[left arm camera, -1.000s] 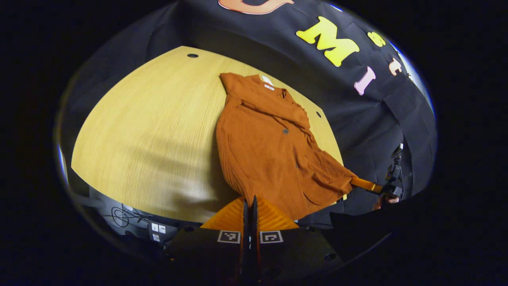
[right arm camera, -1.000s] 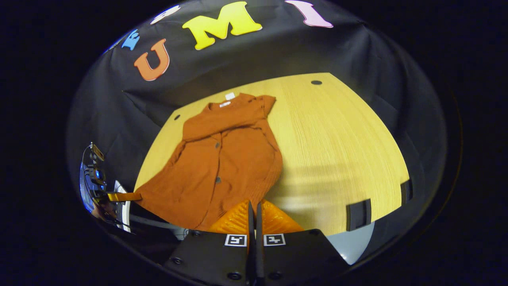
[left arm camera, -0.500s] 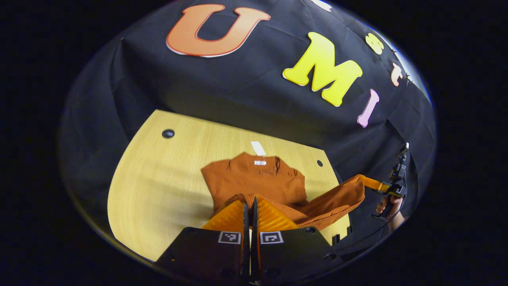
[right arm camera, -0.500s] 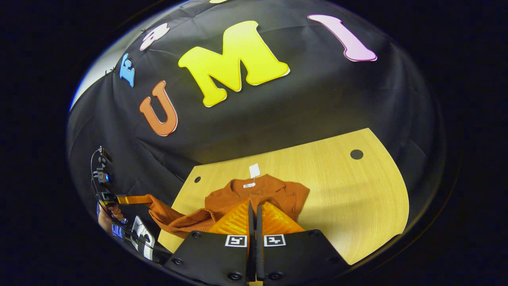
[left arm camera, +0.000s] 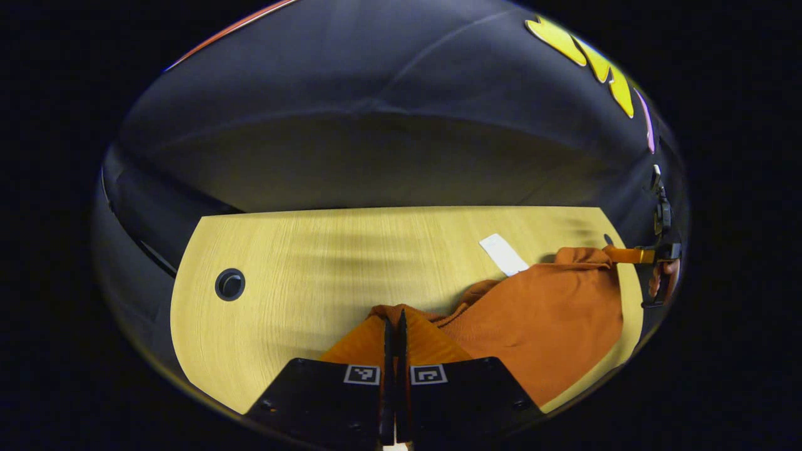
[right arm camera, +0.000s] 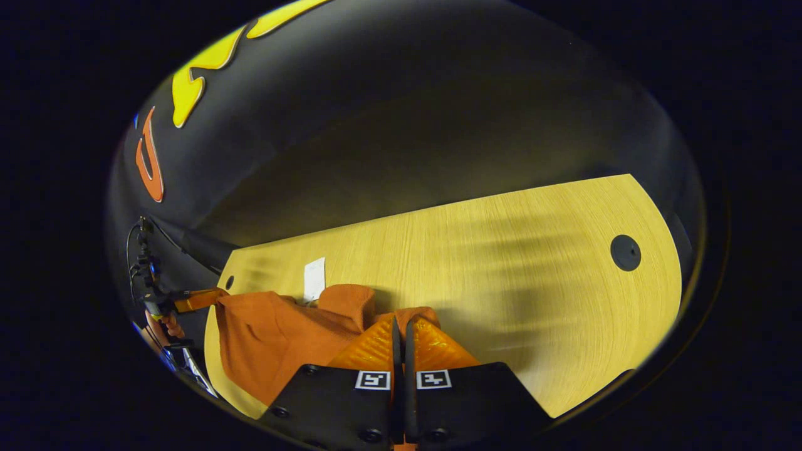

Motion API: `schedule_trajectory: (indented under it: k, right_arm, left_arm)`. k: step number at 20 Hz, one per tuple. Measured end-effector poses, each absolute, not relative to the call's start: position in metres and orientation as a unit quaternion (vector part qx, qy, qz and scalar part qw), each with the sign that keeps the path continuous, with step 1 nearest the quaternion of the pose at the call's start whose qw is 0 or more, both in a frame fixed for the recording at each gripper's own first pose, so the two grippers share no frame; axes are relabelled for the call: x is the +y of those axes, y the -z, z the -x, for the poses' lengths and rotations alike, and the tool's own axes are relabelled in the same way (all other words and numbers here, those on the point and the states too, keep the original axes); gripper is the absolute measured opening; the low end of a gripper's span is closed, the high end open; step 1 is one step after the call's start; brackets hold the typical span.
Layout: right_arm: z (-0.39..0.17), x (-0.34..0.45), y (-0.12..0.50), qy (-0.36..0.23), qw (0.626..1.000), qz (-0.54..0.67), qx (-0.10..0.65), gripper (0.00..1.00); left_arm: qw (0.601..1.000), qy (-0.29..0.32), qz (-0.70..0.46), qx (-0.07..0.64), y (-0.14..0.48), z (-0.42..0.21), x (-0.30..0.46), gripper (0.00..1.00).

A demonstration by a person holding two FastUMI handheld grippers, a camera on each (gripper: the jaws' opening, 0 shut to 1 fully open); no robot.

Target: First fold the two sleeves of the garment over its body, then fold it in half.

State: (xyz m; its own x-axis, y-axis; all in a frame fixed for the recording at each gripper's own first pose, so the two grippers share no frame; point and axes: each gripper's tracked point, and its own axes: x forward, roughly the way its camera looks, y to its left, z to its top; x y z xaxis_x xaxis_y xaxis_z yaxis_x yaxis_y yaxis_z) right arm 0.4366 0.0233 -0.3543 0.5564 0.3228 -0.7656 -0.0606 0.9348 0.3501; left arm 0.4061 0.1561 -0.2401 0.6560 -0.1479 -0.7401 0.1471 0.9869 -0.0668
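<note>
Both grippers pinch the rust-orange garment (left arm camera: 551,319): left gripper (left arm camera: 393,321) and right gripper (right arm camera: 401,326) each have fingers closed on a hem corner; garment lies doubled over near the desk (left arm camera: 326,250) far edge, white tag (left arm camera: 502,254) sticking out toward the wall.

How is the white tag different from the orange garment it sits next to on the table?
The white tag is small, flat and smooth; the garment is large, rust-orange, ribbed and bunched. The tag lies free, while the left gripper and right gripper each pinch a corner of the garment. Both rest on the table.
</note>
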Motion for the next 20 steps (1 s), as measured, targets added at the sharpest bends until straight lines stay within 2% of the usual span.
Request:
schedule_trajectory:
  k: [1, 3, 4, 6, 7, 8, 9, 10, 13, 16, 18, 19, 20]
  right_arm:
    - [-0.439, 0.013, 0.360, -0.095, 0.870, -0.142, 0.463, 0.01]
    - [-0.438, 0.009, 0.361, -0.082, 0.870, -0.144, 0.465, 0.11]
    - [-0.441, 0.009, 0.355, -0.078, 0.873, -0.149, 0.457, 0.20]
    - [-0.444, 0.007, 0.312, -0.070, 0.899, -0.141, 0.409, 0.87]
    - [-0.442, 0.005, 0.288, -0.063, 0.910, -0.136, 0.386, 0.88]
    - [-0.431, 0.002, 0.261, -0.058, 0.923, -0.120, 0.360, 0.84]
    - [-0.413, 0.005, 0.229, -0.060, 0.933, -0.108, 0.337, 0.88]
    - [-0.394, 0.010, 0.203, -0.061, 0.943, -0.095, 0.314, 0.96]
    - [-0.328, 0.029, 0.123, -0.064, 0.968, -0.055, 0.237, 0.97]
    - [-0.232, 0.050, 0.031, -0.054, 0.988, -0.020, 0.143, 0.98]
    - [-0.183, 0.056, -0.003, -0.047, 0.994, -0.005, 0.100, 0.98]
    - [-0.154, 0.061, -0.024, -0.042, 0.997, 0.003, 0.066, 0.94]
    - [-0.121, 0.061, -0.035, -0.039, 0.998, 0.007, 0.044, 0.97]
  left_arm:
    - [0.909, 0.076, 0.002, 0.409, 0.240, -0.404, 0.161, 0.05]
    - [0.909, 0.070, 0.017, 0.410, 0.236, -0.400, 0.159, 0.08]
    - [0.912, 0.059, 0.018, 0.406, 0.232, -0.398, 0.163, 0.12]
    - [0.934, 0.020, -0.023, 0.357, 0.200, -0.394, 0.192, 0.92]
    - [0.944, 0.011, -0.032, 0.329, 0.174, -0.388, 0.193, 1.00]
    - [0.952, 0.001, -0.042, 0.302, 0.151, -0.378, 0.181, 0.98]
    - [0.962, -0.005, -0.049, 0.270, 0.125, -0.370, 0.161, 0.98]
    - [0.971, -0.004, -0.051, 0.235, 0.100, -0.356, 0.142, 0.98]
    - [0.985, -0.002, -0.046, 0.164, 0.046, -0.303, 0.118, 0.97]
    - [0.996, 0.005, -0.016, 0.085, -0.034, -0.214, 0.088, 0.97]
    - [0.999, 0.005, -0.025, 0.040, -0.070, -0.156, 0.061, 0.97]
    - [0.999, -0.002, -0.033, 0.007, -0.094, -0.116, 0.047, 0.97]
    - [0.999, -0.011, -0.041, -0.025, -0.104, -0.077, 0.037, 0.96]
